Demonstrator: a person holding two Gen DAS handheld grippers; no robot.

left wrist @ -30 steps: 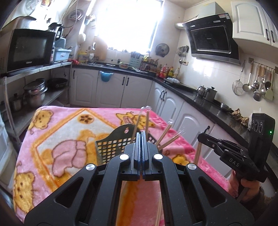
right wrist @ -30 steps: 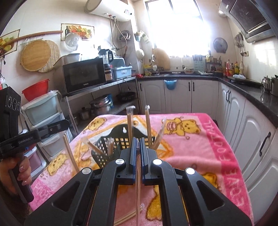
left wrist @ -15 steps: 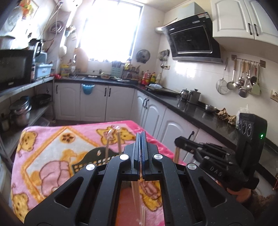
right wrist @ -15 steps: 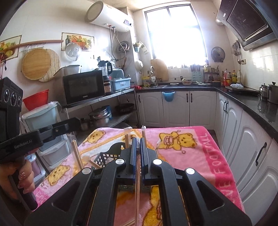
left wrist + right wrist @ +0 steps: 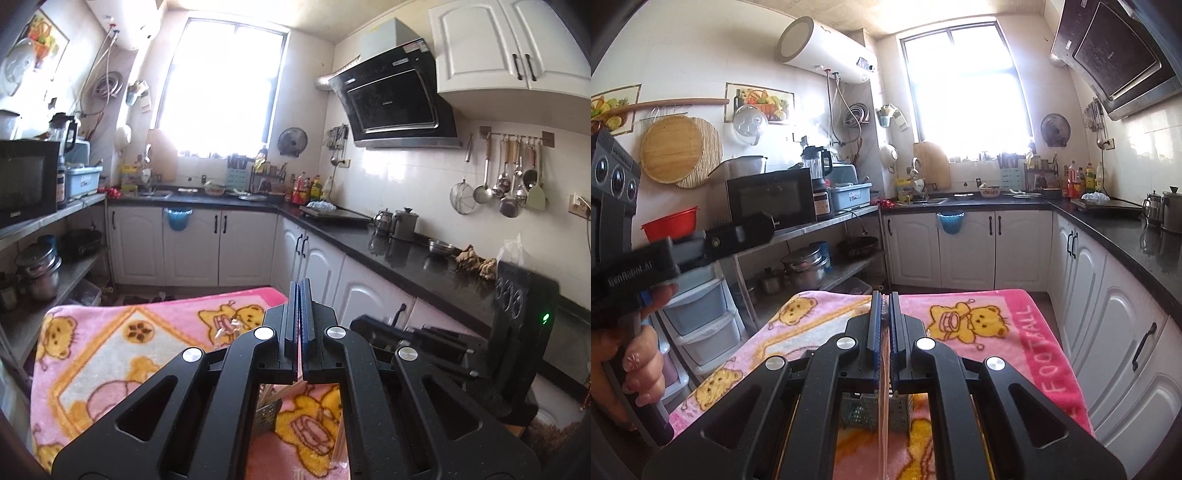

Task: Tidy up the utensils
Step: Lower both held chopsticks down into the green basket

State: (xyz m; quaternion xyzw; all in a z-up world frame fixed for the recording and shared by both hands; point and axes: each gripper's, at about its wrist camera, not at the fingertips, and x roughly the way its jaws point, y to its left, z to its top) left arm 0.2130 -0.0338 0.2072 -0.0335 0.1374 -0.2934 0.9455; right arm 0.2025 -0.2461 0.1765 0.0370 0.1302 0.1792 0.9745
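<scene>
My left gripper [image 5: 300, 286] is shut on a thin chopstick [image 5: 298, 369] that runs down between its fingers. My right gripper [image 5: 884, 297] is shut on a pale chopstick [image 5: 883, 417] that hangs down below it. Both are raised above the table with the pink bear blanket [image 5: 122, 332], which also shows in the right wrist view [image 5: 1008, 332]. The dark mesh utensil basket [image 5: 857, 410] sits on the blanket under the grippers, seen through the frame gaps; it also shows in the left wrist view [image 5: 266, 417], with more chopsticks sticking out of it.
White cabinets and a black counter [image 5: 406, 251] run along the right. A metal shelf with a microwave [image 5: 772, 197] and pots stands at the left. The other hand-held gripper appears at each view's edge [image 5: 517, 332] [image 5: 624, 251].
Both grippers have risen and tilted up, each still shut on its chopstick. The basket has dropped from the middle of the views to below the gripper frames.
</scene>
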